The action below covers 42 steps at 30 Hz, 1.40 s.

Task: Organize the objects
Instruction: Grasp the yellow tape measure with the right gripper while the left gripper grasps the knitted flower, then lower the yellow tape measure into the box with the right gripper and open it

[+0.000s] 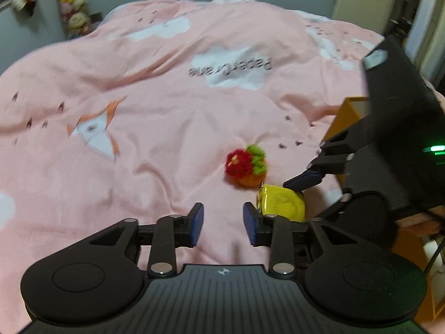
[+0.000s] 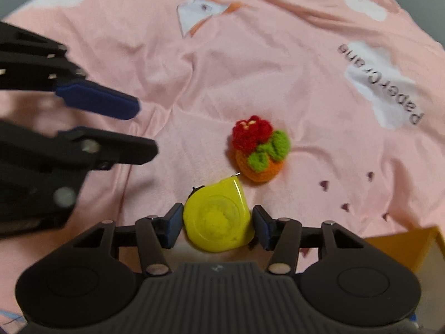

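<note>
A: Two things lie loose on the bed: low centre in the right view, the yellow tape measure sits between the right tool, pads apart, not yet pressing.

B: The left tool gapes empty. Beyond lies the crochet flower; the yellow box is cut off at lower right.

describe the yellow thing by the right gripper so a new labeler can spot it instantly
On the pink bedspread with white cloud prints, look near its lower edge, between the pads of the right gripper, which are not yet pressing on it. There lies a flat, glossy yellow tape measure. Its neighbour, a crocheted flower pot, is fuzzy, red, green and orange.
</note>
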### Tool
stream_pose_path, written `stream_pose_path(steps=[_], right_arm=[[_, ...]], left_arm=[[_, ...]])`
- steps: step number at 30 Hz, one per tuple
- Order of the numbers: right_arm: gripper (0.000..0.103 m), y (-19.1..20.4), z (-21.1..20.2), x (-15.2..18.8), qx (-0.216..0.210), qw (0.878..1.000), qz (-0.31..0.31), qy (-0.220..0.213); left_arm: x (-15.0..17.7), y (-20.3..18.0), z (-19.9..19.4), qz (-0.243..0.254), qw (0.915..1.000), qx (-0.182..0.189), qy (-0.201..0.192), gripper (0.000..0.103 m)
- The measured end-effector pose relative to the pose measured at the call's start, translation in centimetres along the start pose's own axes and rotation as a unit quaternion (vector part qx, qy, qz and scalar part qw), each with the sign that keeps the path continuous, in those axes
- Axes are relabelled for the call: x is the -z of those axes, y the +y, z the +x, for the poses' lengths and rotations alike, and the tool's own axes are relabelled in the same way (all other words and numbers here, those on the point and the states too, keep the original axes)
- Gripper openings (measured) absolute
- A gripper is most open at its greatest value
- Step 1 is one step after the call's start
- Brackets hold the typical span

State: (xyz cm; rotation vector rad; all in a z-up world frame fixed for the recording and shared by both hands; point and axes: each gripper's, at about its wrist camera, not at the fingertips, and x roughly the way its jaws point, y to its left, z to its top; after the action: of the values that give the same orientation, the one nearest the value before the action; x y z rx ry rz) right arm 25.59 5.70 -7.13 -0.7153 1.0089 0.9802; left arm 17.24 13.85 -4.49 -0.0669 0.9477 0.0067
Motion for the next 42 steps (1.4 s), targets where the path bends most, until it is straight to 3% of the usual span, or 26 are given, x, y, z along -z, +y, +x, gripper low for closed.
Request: stream_pose_path(steps=[5,11,16,22,26,32,36,42], right_arm=[[0.055,-0.9,-6.3,1.3,0.013,0.999,0.004,-0.048],[0.056,-3.7,-13.4,3.9,0.045,0.995,0.042,-0.083],[0.056,-6.6,-16.1,7.2,0.091,0.991,0.068,-0.07],[0.056,-10.6,-15.3,12.2,0.139,0.988,0.066,-0.015],[0.056,-12.3,-13.6,14.5,0.157,0.986,0.052,0.019],[0.056,-13.0,-10.6,14.2,0.179,0.983,-0.006,0.034],[0.056,-12.8,-8.5,14.1,0.209,0.971,-0.083,0.074],[0.056,-13.3,-6.4,14.7,0.188,0.967,-0.134,0.108]], left_arm=[[-2.4,-0.7,-0.4,0.063,0.9977,0.026,-0.003,0.053],[-3.9,-2.8,2.0,0.149,0.9871,0.058,-0.013,0.06],[-4.4,-3.0,6.6,0.178,0.9832,0.034,0.021,0.064],[-5.1,-1.5,9.3,0.104,0.9921,0.059,0.039,0.063],[-5.3,-1.9,9.9,0.1,0.992,0.061,0.048,0.055],[-5.8,-3.3,10.2,0.112,0.9912,0.036,0.061,0.051],[-6.1,-3.4,9.4,0.101,0.9931,0.033,0.05,0.049],[-7.4,-3.5,6.9,0.091,0.9947,0.043,0.02,0.049]])
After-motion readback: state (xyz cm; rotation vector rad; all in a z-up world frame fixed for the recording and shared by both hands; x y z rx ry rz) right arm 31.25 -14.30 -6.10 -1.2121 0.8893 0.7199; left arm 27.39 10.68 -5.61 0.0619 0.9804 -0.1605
